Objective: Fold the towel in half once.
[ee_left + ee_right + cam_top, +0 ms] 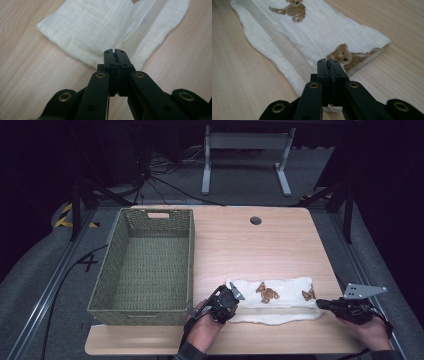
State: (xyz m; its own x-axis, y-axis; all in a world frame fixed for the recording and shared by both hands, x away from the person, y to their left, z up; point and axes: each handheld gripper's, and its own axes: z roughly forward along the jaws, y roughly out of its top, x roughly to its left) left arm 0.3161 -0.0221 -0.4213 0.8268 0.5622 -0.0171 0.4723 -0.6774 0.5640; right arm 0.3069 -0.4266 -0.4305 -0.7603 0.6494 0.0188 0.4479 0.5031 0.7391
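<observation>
A white cloth (280, 295) printed with brown teddy bears lies folded into a long strip near the table's front edge; it also shows in the left gripper view (95, 30) and the right gripper view (312, 32). My left gripper (234, 299) (115, 51) is at the strip's left end with its jaws pressed together just above the cloth's edge. At the right end, my right gripper (320, 304) (328, 60) is likewise shut, beside a bear print (342, 56). The cloth lies flat, and I see no fold pinched between either pair of jaws.
A deep green woven basket (190, 255) with nothing in it stands on the left half of the wooden table (250, 245). A round cable hole (255, 220) is near the far edge. Bare wood lies behind the cloth.
</observation>
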